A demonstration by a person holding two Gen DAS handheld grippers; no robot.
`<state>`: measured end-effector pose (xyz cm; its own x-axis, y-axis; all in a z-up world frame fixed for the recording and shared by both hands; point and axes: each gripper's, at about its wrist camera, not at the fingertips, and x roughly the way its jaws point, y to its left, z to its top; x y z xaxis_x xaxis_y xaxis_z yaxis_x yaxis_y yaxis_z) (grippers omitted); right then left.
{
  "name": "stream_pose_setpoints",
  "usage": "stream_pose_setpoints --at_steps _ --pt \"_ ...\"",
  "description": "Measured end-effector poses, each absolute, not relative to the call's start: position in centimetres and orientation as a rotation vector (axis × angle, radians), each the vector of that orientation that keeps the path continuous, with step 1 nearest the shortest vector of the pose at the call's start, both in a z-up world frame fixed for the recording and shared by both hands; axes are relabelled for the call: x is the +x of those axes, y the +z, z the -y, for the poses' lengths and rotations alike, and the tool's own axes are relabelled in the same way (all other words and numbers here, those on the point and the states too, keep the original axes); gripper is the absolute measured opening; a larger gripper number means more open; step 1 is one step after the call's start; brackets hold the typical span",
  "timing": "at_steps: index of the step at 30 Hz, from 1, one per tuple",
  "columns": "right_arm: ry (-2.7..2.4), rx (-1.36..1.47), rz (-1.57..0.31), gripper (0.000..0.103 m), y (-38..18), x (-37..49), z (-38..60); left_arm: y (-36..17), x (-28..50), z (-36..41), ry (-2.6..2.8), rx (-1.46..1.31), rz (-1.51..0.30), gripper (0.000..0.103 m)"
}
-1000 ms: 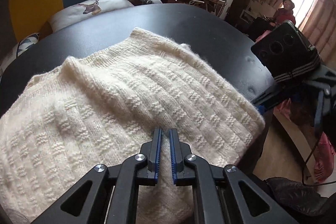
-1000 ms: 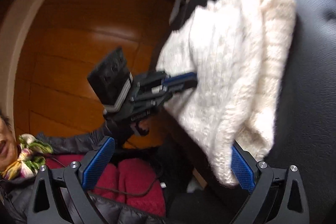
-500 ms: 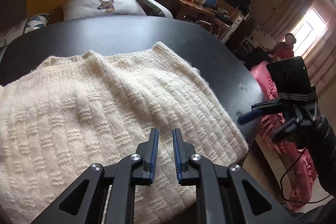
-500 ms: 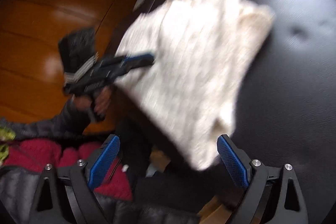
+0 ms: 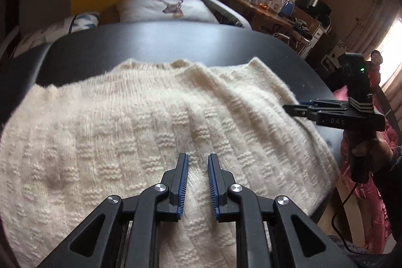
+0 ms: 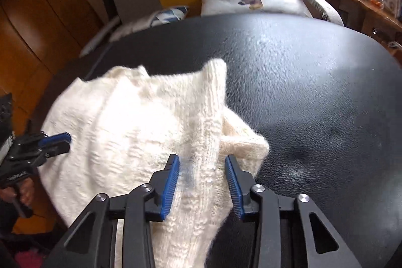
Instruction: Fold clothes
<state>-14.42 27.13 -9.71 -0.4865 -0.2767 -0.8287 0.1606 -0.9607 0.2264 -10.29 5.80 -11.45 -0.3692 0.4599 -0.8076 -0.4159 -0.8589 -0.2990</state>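
A cream knit sweater lies folded on the black round table, its near part hanging over the table's front edge. My left gripper sits at the near edge with its fingers close together and a ridge of knit between the blue pads. In the right wrist view the left gripper is at the left edge of the sweater. My right gripper has a thick fold of the right side between its pads. In the left wrist view the right gripper is at the sweater's right edge.
Bare black tabletop extends to the right and behind the sweater. A sofa with a deer cushion stands behind the table. A cluttered desk is at the back right, and a person sits by the window.
My right gripper swung round from the side to the sweater's near right part and narrowed from wide open onto the fold. My left gripper's gap widened slightly and the sweater shifted.
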Motion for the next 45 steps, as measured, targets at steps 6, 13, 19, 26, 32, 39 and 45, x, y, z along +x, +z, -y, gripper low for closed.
stream_pose_setpoints --at_steps 6,13,19,26,32,39,45 --pt "-2.643 1.435 -0.084 0.007 -8.5 -13.9 -26.3 -12.7 -9.7 -5.0 2.209 -1.364 0.261 0.015" --pt "-2.670 1.500 -0.064 0.010 -10.1 -14.7 -27.2 -10.7 -9.6 -2.8 2.265 -1.295 0.378 0.016" --pt "-2.755 1.375 0.113 0.060 -7.3 -13.3 -28.2 -8.7 -9.5 1.0 2.415 -1.232 0.305 0.017" --pt "-2.653 1.288 0.086 0.081 -6.2 -13.3 -21.5 -12.8 -9.7 2.5 2.420 -1.375 0.347 0.017" --pt "-2.639 1.406 -0.019 0.092 -10.0 -13.0 -18.7 -10.4 -8.0 6.2 2.392 -1.262 0.492 0.020" --pt "-2.591 1.406 0.099 0.093 -8.5 -13.0 -19.7 -9.7 -8.6 18.1 2.456 -1.226 0.787 0.027" --pt "-2.581 1.391 0.213 0.096 -8.2 -13.0 -20.6 -13.0 -12.1 20.7 2.242 -1.335 0.924 0.040"
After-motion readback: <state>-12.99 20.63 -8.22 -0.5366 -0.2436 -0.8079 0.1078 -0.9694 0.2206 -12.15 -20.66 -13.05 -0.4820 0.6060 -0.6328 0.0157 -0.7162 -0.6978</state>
